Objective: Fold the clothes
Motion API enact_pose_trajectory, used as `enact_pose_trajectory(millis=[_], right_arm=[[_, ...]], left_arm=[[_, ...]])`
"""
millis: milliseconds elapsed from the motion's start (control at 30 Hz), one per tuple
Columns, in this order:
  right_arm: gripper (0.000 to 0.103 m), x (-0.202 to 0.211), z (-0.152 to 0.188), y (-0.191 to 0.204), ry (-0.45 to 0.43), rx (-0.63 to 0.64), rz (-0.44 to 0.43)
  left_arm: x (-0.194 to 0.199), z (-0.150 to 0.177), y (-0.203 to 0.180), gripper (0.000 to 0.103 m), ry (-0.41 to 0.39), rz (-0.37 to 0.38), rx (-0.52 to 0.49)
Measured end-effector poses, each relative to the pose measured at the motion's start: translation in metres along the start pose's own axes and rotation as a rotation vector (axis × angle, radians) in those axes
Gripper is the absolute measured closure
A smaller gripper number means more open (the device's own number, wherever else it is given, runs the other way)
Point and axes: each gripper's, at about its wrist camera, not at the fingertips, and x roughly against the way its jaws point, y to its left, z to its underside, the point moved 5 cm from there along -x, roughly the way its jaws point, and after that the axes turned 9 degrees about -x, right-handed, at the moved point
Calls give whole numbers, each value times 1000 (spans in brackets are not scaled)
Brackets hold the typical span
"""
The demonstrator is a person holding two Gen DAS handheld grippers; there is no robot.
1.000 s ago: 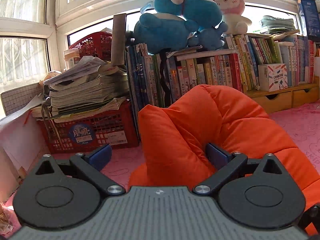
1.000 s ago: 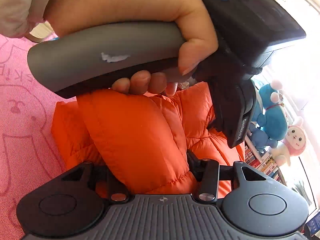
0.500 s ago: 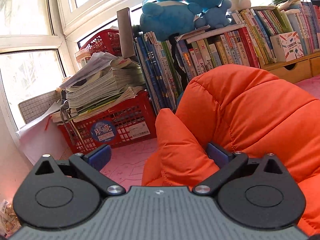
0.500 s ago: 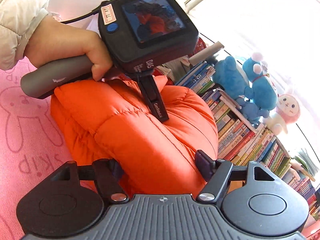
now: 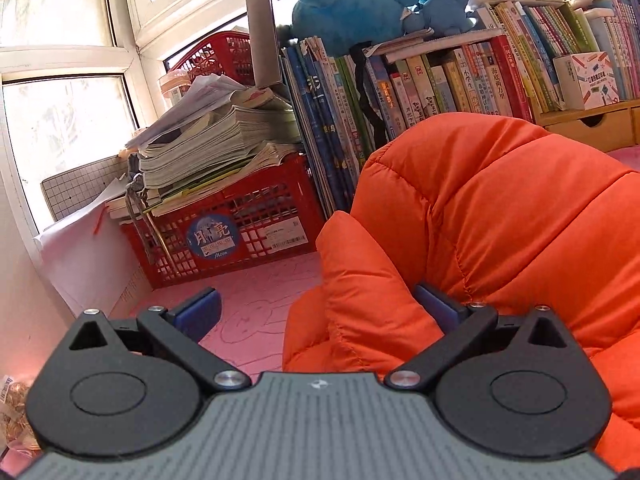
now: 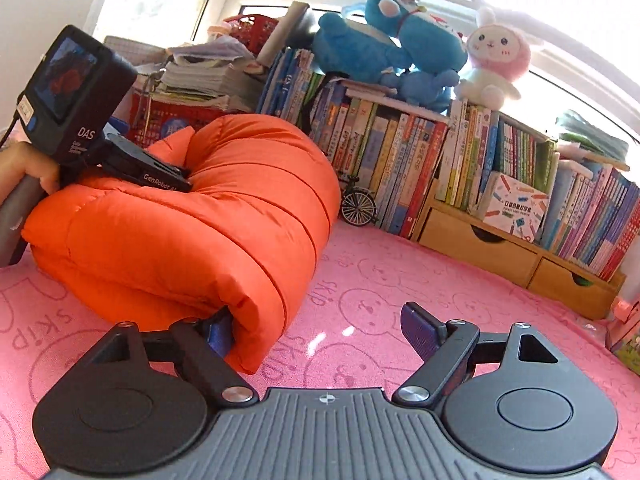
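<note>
An orange puffer jacket [image 6: 192,232] lies folded into a thick bundle on the pink mat [image 6: 400,280]. In the right wrist view my right gripper [image 6: 320,330] is low at the bundle's near corner. Its jaws are opening; the corner lies against the left fingertip [image 6: 218,334] and the right one is over bare mat. My left gripper [image 6: 160,172], held by a hand, rests on top of the bundle at the far left. In its own view the left gripper [image 5: 316,310] stands open, with a fold of the jacket [image 5: 500,220] beside the right pad [image 5: 436,308].
A red basket [image 5: 248,228] with stacked papers stands at the back left. A row of books [image 6: 400,152], wooden drawers [image 6: 480,240], plush toys [image 6: 400,52] and a small model bicycle [image 6: 358,204] line the back. Pink mat stretches right of the jacket.
My right gripper let go of the jacket, drew back to the right and rolled level, its jaws widening. The left gripper sank a little onto the bundle, jaws unchanged.
</note>
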Motion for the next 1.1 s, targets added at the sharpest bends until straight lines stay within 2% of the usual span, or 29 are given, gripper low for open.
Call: enact_pose_trajectory(millis=[67,133,233,300,500,600,633,667,733,833,900,1000,1100], right_arm=[[20,-5,-1,-12,35,-78,-11],[20,-15,-1,-25,104,-202,-63],[21,-30,7,-44,218,-461,-173],[22,-34,9,-49,221,-562,-228],[30,-41,3,-40,172,-645,-312],[45,-45,4,-39,170,-724,-359],[54,-44,4,-39,164,-742,-366],[63,-43,4,-39,157,-755,-368],[71,-38,5,-37,132,-735,-333],[78,-30,3,-35,92,-687,-250],[79,-27,2,-36,77,-677,-210],[81,-24,6,-43,81,-697,-182],[89,-19,13,-51,78,-734,-165]], left_arm=[[0,1,0,0,2,-1,3],[0,3,0,0,4,-8,2],[1,7,3,0,17,-15,10],[0,10,7,0,33,-20,18],[2,21,17,0,75,-39,39],[2,22,17,0,83,-45,44],[2,21,16,0,84,-48,42],[3,21,15,0,84,-51,40],[5,20,12,0,82,-59,33],[7,20,11,0,83,-57,32],[9,20,11,0,85,-52,32],[13,20,10,0,82,-49,25],[17,21,9,0,81,-45,29]])
